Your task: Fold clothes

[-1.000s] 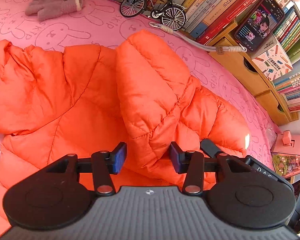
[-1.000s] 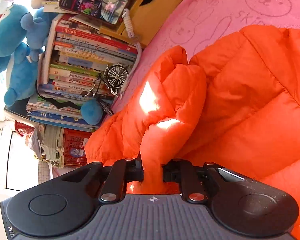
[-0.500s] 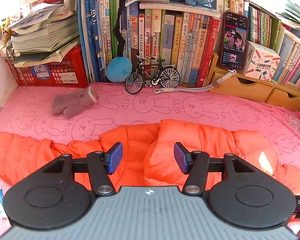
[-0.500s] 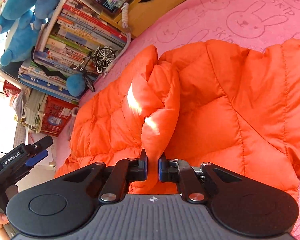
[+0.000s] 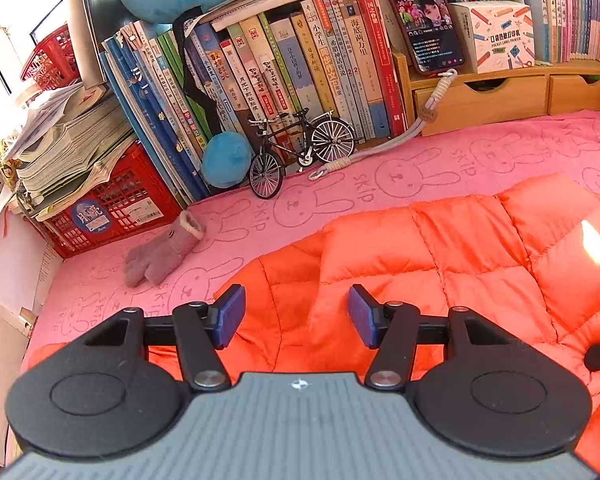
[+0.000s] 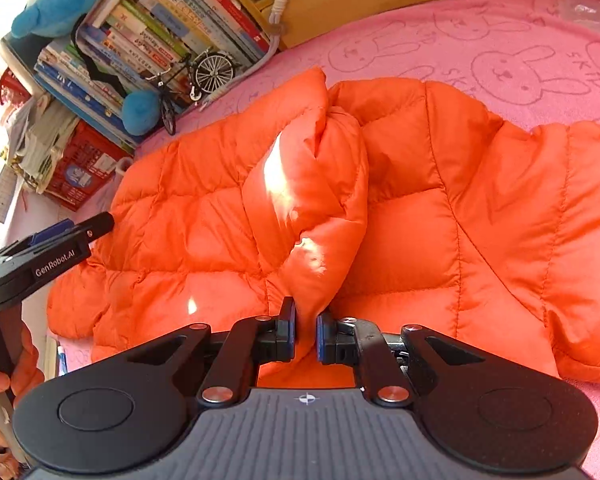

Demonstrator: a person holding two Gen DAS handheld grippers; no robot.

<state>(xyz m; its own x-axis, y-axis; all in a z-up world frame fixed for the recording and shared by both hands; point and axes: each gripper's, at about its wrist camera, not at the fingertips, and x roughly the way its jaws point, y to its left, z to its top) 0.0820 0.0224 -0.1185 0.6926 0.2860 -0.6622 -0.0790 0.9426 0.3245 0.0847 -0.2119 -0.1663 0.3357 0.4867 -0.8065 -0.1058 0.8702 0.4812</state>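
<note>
Left claw (image 5: 296,317) spread wide, right claw (image 6: 306,334) nearly closed

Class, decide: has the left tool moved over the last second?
Yes. The left tool has pulled back and swung left off the orange jacket; the grey glove now lies just ahead.

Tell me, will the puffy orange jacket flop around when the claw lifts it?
Probably yes. The jacket already droops in a soft ridge from where the right claw pinches it, so it looks floppy. Its puffy quilted panels suggest it is light for its size. The shiny fabric may be slippery.
</note>
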